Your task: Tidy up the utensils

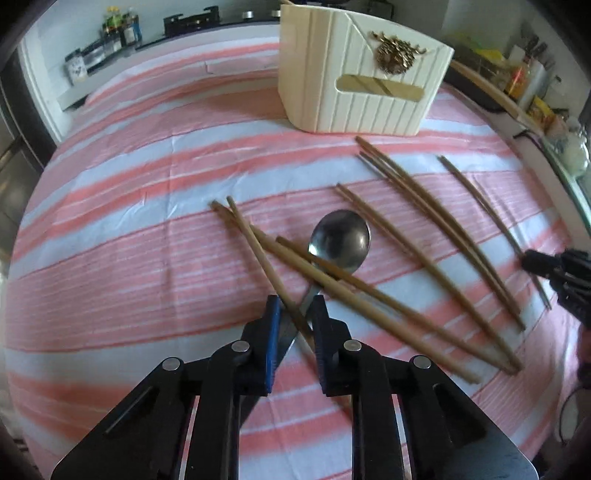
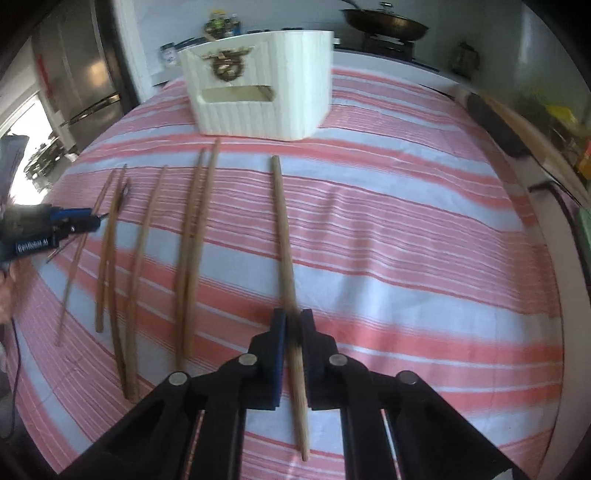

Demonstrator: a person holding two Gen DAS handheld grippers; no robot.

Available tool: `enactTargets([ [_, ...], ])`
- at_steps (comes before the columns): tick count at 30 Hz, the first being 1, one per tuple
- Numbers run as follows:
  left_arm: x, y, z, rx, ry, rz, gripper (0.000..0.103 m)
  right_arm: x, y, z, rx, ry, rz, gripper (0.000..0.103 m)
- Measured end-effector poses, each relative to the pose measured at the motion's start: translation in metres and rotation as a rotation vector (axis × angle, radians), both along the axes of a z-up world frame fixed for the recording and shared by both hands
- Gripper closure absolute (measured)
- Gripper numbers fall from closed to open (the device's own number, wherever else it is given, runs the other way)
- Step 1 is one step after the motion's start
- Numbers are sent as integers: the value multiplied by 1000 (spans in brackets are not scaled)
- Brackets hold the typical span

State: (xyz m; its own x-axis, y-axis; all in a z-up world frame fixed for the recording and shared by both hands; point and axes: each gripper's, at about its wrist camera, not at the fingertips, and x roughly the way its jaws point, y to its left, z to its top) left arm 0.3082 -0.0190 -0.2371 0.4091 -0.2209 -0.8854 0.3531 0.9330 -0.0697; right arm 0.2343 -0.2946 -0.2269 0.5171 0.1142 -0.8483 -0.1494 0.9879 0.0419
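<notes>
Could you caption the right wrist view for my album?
Right gripper shut on a long wooden chopstick above the pink-striped tablecloth.

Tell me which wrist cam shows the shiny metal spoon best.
Left wrist view: the shiny metal spoon lies near centre, bowl in full view, wooden chopsticks crossing its handle, which runs between the left gripper fingers. The right wrist view shows only a dark sliver, probably the spoon, at far left.

Home kitchen. Stainless fridge (image 2: 86, 79) at 10 o'clock in the right wrist view; lidded frying pan (image 2: 384, 24) on a stove at 1 o'clock. Bottles and jars (image 1: 120, 31) along a dark counter at 11 o'clock in the left wrist view, packaged groceries (image 1: 524, 79) at 2 o'clock. Worktop covered with a pink-and-white striped cloth (image 1: 147, 229).
</notes>
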Motion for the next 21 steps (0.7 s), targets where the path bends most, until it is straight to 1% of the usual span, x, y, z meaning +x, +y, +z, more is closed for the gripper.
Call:
enactTargets([
  [1,0,1,2,-7,1,17,85,-1,-4,0,7,-1,-12,95],
  [3,-4,3,6,-30,-2,49,78,-4,-8,0,14,-2,-23,95],
  [5,-13,2,7,-37,-3,84,51,-7,-10,0,15,-5,-26,95],
  [6,-18,1,7,-28,-14,109,45,-8,-10,-1,17,-7,-27,95],
  [7,-24,0,6,-17,-26,132,36,-7,-10,-1,17,-8,-29,95],
  [8,-29,-1,4,-1,-35,155,31,-8,-9,-1,18,-8,-31,95],
  [10,-37,-3,-3,37,-40,184,31,-7,-8,-1,14,-9,-32,95],
  [12,-48,-4,-9,87,-44,193,31,-7,-8,0,13,-11,-29,94],
  [14,-58,2,-7,97,-56,178,30,-7,-8,0,12,-10,-24,94],
  [18,-65,25,-3,121,-38,130,31,-8,-14,1,9,1,-30,95],
  [21,-63,43,-2,111,-21,109,31,-11,-21,2,15,7,-41,95],
])
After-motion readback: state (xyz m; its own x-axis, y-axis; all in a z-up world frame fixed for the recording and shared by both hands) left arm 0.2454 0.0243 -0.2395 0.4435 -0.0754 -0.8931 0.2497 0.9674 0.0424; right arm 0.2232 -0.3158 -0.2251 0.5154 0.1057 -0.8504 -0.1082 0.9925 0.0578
